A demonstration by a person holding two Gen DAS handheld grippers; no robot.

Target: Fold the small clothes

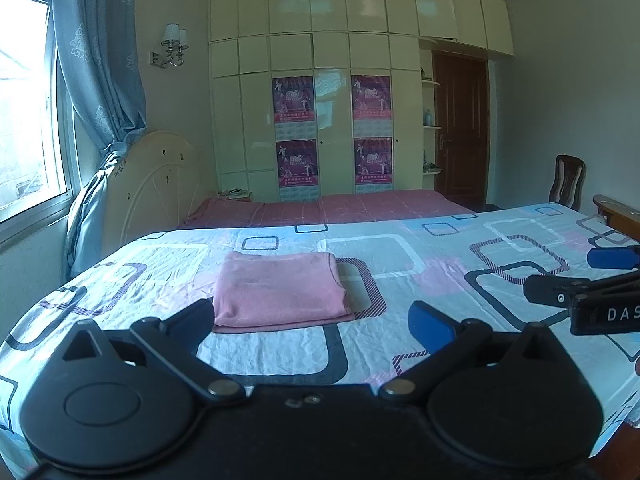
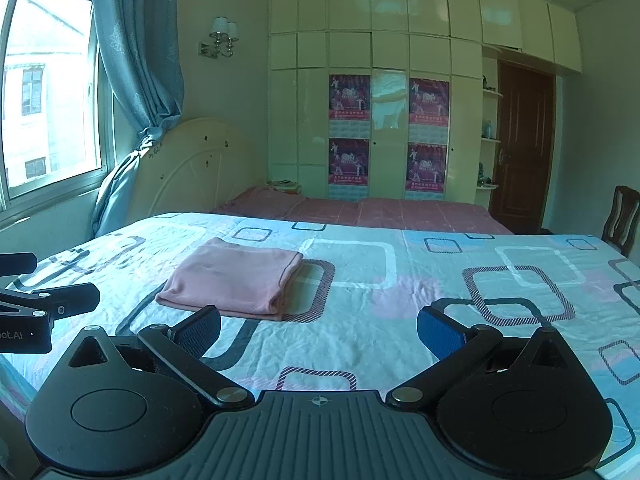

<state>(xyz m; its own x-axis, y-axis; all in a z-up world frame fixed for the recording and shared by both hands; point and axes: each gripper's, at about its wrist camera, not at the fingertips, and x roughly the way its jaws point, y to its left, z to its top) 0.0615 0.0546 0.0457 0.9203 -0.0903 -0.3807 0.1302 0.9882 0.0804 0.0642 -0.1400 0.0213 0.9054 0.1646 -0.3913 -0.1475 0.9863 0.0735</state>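
Left wrist view: pink garment [image 1: 280, 288] lies folded on bedsheet [image 1: 440, 280].
Left gripper [image 1: 316, 320] and right gripper [image 2: 320, 328] released, empty; a careless regrasp risks undoing the fold.

Right gripper [image 1: 560, 276] cut off by the right edge in the left view, left gripper [image 2: 60, 284] cut by the left edge in the right view, poster [image 1: 294, 100] text too small to read, chair [image 2: 620, 220] partly hidden behind the bed's [image 2: 440, 280] far right corner

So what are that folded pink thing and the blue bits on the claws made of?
The folded pink cloth looks like soft knit or fleece: matte, slightly fuzzy, with rounded, limp fold edges. The blue pads on the right claw look like textured rubber or plastic, matte with a fine grid pattern; I cannot tell which. The left claw carries the same kind.
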